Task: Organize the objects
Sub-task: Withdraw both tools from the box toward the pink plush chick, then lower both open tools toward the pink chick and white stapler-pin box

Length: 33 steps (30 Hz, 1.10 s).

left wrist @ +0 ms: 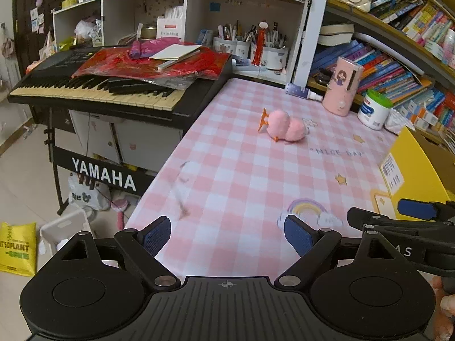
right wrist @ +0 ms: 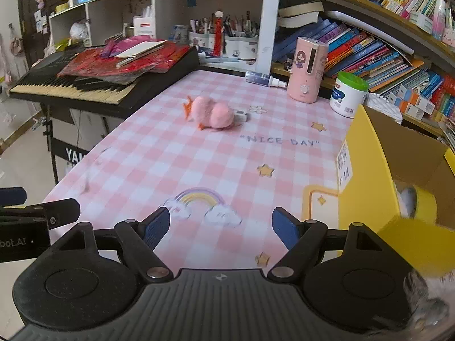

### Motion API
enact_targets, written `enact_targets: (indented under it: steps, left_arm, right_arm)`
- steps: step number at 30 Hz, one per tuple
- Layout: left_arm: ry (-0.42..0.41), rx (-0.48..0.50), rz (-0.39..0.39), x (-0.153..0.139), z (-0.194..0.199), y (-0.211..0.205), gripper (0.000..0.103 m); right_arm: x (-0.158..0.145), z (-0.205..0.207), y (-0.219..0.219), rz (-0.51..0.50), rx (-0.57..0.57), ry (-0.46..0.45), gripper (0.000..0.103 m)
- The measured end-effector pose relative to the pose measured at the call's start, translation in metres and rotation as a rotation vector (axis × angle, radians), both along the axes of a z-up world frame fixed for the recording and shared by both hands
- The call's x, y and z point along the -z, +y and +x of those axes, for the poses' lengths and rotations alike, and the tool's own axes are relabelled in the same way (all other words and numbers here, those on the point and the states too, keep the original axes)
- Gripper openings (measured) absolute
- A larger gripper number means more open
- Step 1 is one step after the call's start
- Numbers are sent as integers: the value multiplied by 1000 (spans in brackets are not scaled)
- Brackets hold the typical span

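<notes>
1. My left gripper [left wrist: 227,237] stands spread wide with nothing between its blue pads, low over the near edge of the pink checked surface [left wrist: 227,170].
2. My right gripper [right wrist: 221,228] is also spread and empty, side by side with the left one and just beside the yellow cardboard box [right wrist: 369,176] that sits at its 3 o'clock.
3. The pink plush toy [right wrist: 212,112] with orange feet lies on its side in the middle of the surface, well apart from both grippers.
4. From the left gripper the toy lies at about 1 o'clock; from the right gripper it lies at about 12 o'clock, a shade left of straight ahead.
5. Its long axis runs roughly 10 to 4 o'clock in the right wrist view, orange feet toward 10.
6. I judge the right gripper the better placed: the toy is nearly dead ahead of it and the open box is beside it.
7. A pink humidifier [right wrist: 307,71] and a green-lidded tub [right wrist: 348,93] stand beyond the toy at 1 o'clock, clear of the reach.
</notes>
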<state>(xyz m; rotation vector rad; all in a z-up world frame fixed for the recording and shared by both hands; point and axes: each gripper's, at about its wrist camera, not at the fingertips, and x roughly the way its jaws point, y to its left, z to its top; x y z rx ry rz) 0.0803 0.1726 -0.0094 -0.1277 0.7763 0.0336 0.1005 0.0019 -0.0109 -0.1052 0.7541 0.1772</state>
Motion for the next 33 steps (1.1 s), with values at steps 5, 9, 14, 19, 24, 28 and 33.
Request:
enact_targets:
  steps: [5, 9, 14, 19, 24, 28, 33]
  left_arm:
    - [14, -12, 4, 0, 29, -9, 89]
    - [20, -8, 17, 0, 50, -19, 89]
    - [22, -2, 27, 1, 74, -28, 89]
    - [20, -13, 28, 1, 99, -34, 89]
    - [5, 3, 41, 1, 128, -40, 89]
    - [4, 6, 69, 5, 154, -46, 89]
    - [33, 18, 28, 15, 188, -50, 89]
  right_arm:
    - [-1, 36, -11, 8, 7, 5, 78]
    - [2, 59, -17, 9, -2, 12, 78]
    - [6, 87, -27, 23, 7, 23, 78]
    - [9, 113, -34, 33, 3, 24, 76]
    - [9, 140, -42, 43, 19, 8, 75]
    - [9, 163, -48, 55, 33, 1, 73]
    - [10, 193, -48, 64, 54, 2, 72]
